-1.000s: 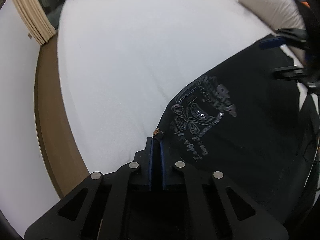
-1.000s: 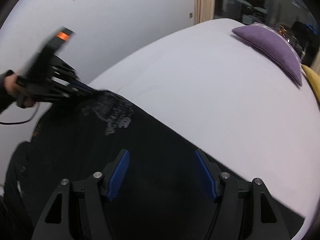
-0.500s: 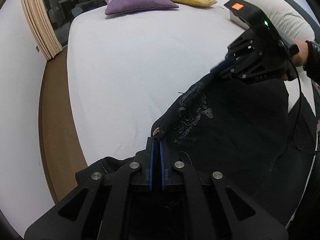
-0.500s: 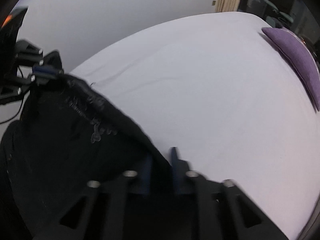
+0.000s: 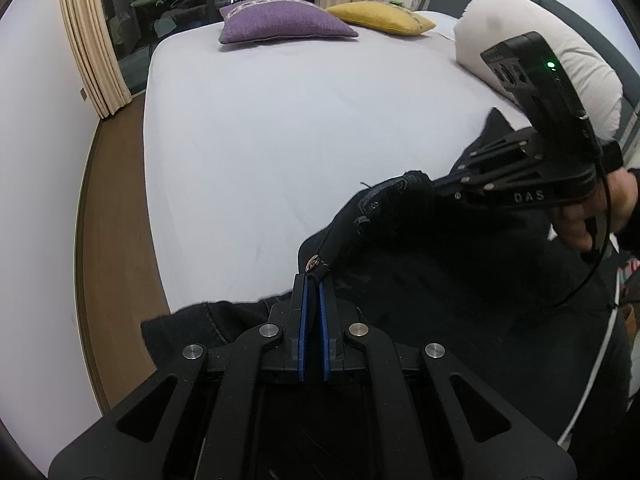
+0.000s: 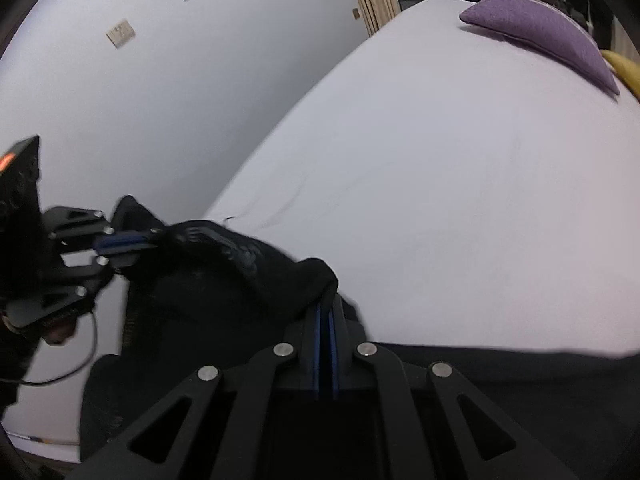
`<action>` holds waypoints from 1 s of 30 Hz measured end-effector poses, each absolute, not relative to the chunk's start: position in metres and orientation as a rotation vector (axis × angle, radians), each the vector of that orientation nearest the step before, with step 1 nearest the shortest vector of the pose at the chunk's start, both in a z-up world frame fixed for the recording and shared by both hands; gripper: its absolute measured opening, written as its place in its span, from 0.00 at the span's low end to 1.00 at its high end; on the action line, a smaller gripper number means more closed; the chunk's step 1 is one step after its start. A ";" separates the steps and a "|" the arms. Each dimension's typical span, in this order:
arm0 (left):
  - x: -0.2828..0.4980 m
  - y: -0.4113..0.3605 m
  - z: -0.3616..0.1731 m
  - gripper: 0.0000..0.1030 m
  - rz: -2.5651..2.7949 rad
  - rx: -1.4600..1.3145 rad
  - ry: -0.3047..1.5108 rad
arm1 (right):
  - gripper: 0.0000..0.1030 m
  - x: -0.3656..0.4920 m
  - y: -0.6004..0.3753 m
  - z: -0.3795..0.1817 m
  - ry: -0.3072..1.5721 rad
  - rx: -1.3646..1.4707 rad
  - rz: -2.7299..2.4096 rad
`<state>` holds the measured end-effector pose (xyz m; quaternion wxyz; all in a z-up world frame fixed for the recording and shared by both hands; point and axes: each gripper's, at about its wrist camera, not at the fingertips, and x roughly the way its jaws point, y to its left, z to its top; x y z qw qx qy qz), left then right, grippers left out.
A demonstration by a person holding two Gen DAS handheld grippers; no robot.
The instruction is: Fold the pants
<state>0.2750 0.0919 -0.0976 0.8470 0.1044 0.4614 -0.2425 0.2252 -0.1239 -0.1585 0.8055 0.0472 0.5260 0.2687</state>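
- Pants (image 5: 460, 280): one, black.
- Grippers: two, left (image 5: 312, 280) and right (image 6: 326, 308).
- Bed (image 5: 300, 120): one.
- Cushions: two, one purple (image 5: 284, 24), one yellow (image 5: 380, 16).
- White pillow (image 5: 560, 52): one.
- Curtains (image 5: 92, 40): two visible panels.
- Wall plates (image 6: 120, 34): three in the right wrist view.

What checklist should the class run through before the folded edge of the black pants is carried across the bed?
1. Left gripper shut on the pants edge: ok.
2. Right gripper shut on the pants: ok; the jaws are closed over bunched cloth.
3. Cloth between the two grips lifted off the bed: ok.
4. Edge between the grips taut and straight: not ok; it sags and bunches.
5. Purple cushion and yellow cushion away from the pants: ok.
6. Pant legs aligned beneath: cannot tell.
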 end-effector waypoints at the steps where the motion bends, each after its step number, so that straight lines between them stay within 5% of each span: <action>1: 0.266 0.094 -0.094 0.04 -0.520 0.219 0.971 | 0.05 0.209 -0.120 -0.151 1.108 0.076 0.588; 15: 0.100 0.085 -0.128 0.04 -0.750 0.431 1.034 | 0.04 -0.032 -0.073 -0.137 0.918 -0.843 0.615; 30: 0.054 0.077 -0.152 0.04 -0.854 0.586 1.088 | 0.04 -0.145 -0.039 -0.184 0.915 -1.035 0.584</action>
